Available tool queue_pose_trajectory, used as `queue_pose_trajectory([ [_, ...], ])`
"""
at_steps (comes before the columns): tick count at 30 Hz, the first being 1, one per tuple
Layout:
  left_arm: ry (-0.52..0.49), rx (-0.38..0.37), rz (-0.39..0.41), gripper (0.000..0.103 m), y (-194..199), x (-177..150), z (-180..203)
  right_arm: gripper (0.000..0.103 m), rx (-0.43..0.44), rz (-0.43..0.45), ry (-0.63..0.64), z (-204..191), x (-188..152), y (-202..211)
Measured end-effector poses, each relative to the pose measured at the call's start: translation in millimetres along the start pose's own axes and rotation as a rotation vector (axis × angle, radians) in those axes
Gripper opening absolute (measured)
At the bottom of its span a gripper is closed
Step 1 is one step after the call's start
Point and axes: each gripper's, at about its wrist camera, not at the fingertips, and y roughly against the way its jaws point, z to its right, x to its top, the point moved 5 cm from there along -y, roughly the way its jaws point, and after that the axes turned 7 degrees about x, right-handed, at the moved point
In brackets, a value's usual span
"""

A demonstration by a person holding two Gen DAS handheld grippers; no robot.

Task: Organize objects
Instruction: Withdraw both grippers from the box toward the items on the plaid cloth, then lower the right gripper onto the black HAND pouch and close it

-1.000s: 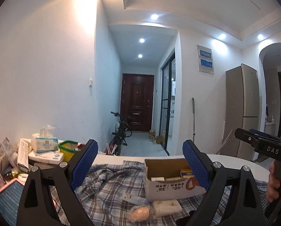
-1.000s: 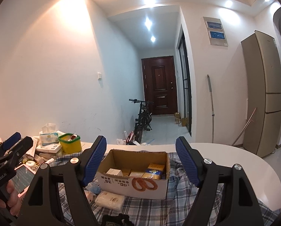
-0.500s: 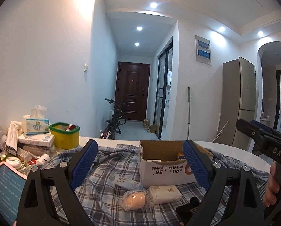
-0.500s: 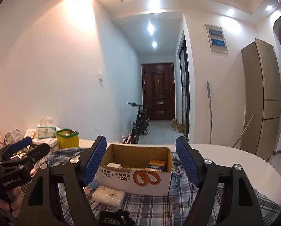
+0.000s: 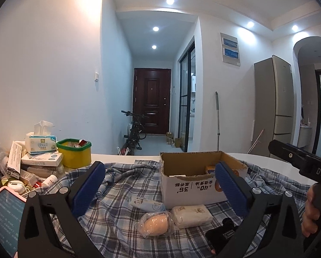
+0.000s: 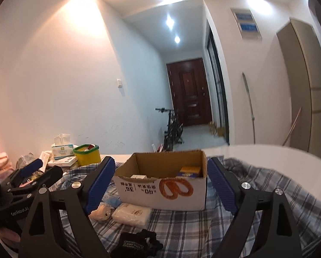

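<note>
- Tools: your left tool (image 5: pixel 159 190) & right tool (image 6: pixel 160 186) both gape wide, jaws just been opening, nothing gripped.
- Cardboard box (image 6: pixel 162 190) sits on plaid cloth (image 5: pixel 121 210), w/ white packet (image 5: pixel 191 216) just in front.

Open cardboard box (image 5: pixel 195 190) upright on plaid cloth (image 5: pixel 121 195), packets (image 5: pixel 190 214) in front.

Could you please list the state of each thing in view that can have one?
cardboard box: open, partly filled
left gripper: open, jaws just widened, nothing between them
right gripper: open, jaws just widened, empty
yellow tub: lidless, filled
tissue box: open, tissue sticking out
door: shut
tablet: screen on
</note>
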Motion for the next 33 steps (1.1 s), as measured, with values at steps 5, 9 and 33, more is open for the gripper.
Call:
queue_pose_trajectory([
  [5,0.003,0.003,-0.026,0.103,-5,-2,-1,0.087,0.015,-0.04,-0.098,15,-7,-5],
  [9,-0.011,0.004,-0.016,0.103,-5,-2,0,0.087,-0.002,-0.064,-0.096,13,-9,-10],
  [33,0.022,0.014,-0.062,0.103,-14,-9,-6,0.08,0.142,-0.415,0.053,-35,-65,-54],
])
